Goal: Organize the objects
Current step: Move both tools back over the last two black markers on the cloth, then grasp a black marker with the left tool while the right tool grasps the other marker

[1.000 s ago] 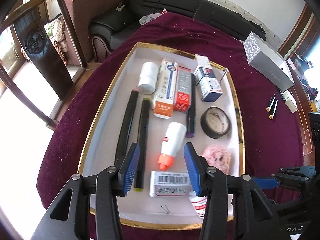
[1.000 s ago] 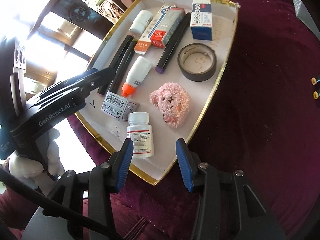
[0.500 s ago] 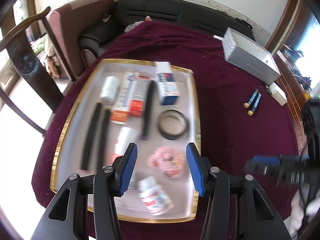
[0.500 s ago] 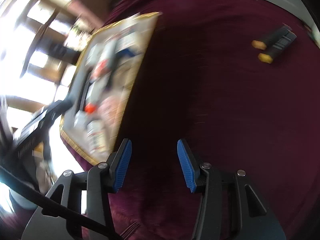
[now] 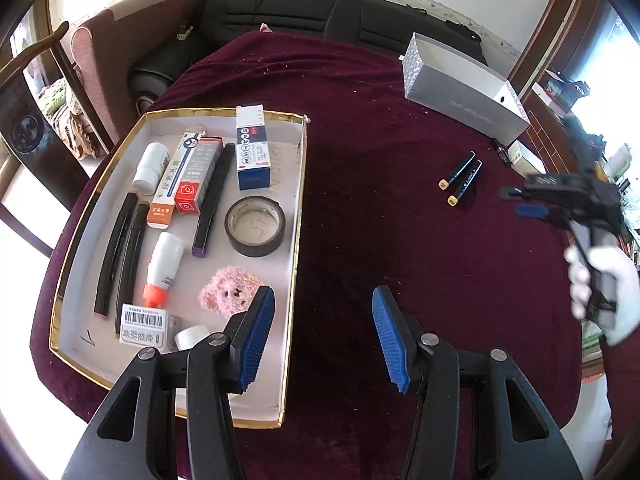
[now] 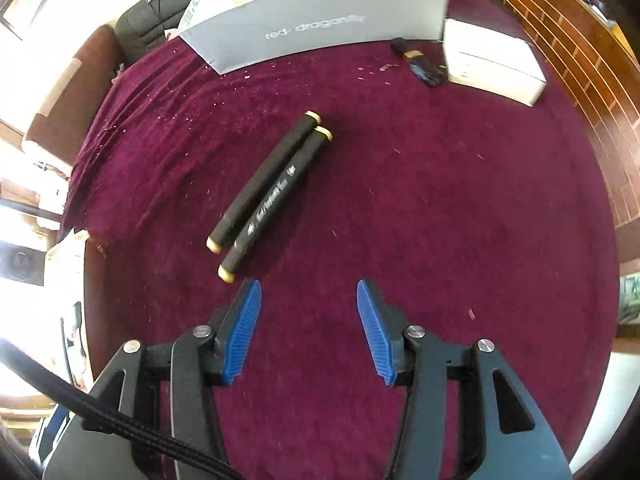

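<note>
Gold-rimmed tray (image 5: 301, 184) holding tape roll (image 5: 255, 226), glue bottle (image 5: 163, 268), both grippers released, empty

Round table draped in maroon cloth (image 5: 360, 140), gold-rimmed tray (image 5: 298, 216), two black markers (image 6: 268, 192), grey box (image 5: 460, 92), small white box (image 6: 492, 64)

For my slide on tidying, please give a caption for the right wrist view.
Open right gripper above two black markers lying side by side on the maroon cloth, before a grey box.
</note>
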